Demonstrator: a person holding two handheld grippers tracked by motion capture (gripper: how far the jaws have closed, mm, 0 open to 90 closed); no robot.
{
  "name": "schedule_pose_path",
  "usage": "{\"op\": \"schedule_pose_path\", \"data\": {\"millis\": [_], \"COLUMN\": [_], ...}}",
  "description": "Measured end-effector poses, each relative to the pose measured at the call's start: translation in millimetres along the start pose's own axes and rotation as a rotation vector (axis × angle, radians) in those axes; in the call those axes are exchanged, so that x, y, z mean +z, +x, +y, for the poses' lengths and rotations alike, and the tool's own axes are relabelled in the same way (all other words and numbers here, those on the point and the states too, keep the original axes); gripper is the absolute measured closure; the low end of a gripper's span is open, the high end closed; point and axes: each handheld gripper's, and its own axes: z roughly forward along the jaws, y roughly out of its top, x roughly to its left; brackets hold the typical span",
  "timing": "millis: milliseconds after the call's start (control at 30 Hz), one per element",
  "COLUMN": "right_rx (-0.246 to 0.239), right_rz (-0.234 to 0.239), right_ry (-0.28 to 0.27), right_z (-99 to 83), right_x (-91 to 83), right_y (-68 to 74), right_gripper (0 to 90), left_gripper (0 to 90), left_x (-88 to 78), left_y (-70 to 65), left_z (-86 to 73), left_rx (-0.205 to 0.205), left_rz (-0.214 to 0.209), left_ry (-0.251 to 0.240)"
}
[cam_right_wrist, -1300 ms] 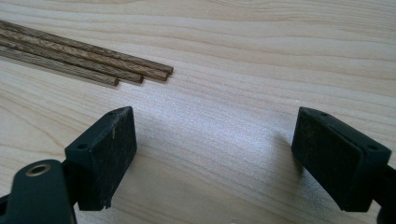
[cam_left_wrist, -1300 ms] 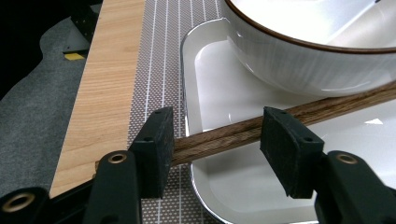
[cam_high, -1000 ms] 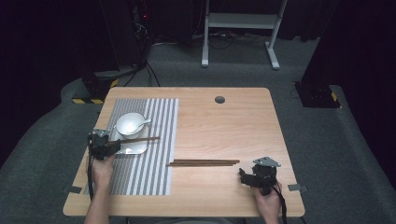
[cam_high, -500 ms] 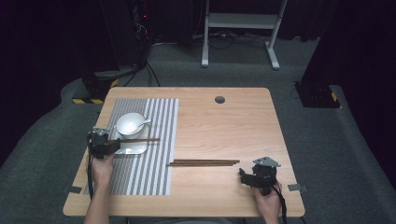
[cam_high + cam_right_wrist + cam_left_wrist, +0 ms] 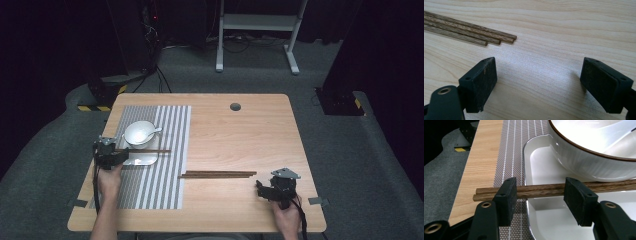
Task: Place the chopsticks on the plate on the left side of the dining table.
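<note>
Left gripper (image 5: 539, 192) has its jaws apart either side of a chopstick pair (image 5: 544, 188), pads not clearly pressing it; the pair lies across a white tray (image 5: 544, 220), just in front of the bowl (image 5: 594, 152) on the striped mat (image 5: 160, 185). Right gripper (image 5: 537, 80) sits low over bare table (image 5: 564, 30), jaws wide apart, near the ends of loose chopsticks (image 5: 471, 31).

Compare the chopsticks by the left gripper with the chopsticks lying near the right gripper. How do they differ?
The left chopsticks lie across the white tray beside the bowl, between the left gripper's open jaws. The loose chopsticks lie flat on the bare table, ahead of the open right gripper, untouched. Both are dark wood.
</note>
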Motion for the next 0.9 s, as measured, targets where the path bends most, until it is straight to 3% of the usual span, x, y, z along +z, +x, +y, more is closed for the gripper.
{"op": "schedule_pose_path", "data": {"millis": [433, 900], "right_rx": [0.0, -0.001], "right_rz": [0.0, -0.001], "right_ry": [0.0, 0.0], "right_z": [0.0, 0.0], "right_x": [0.0, 0.0], "right_y": [0.0, 0.1], "right_gripper": [13.8, 13.8], "left_gripper": [40.1, 40.2], "left_x": [-6.0, -20.9], "left_y": [-6.3, -21.0], "left_z": [0.1, 3.2], "left_rx": [-0.031, -0.007], "left_rz": [-0.059, -0.132], "left_ry": [-0.016, -0.062]}}
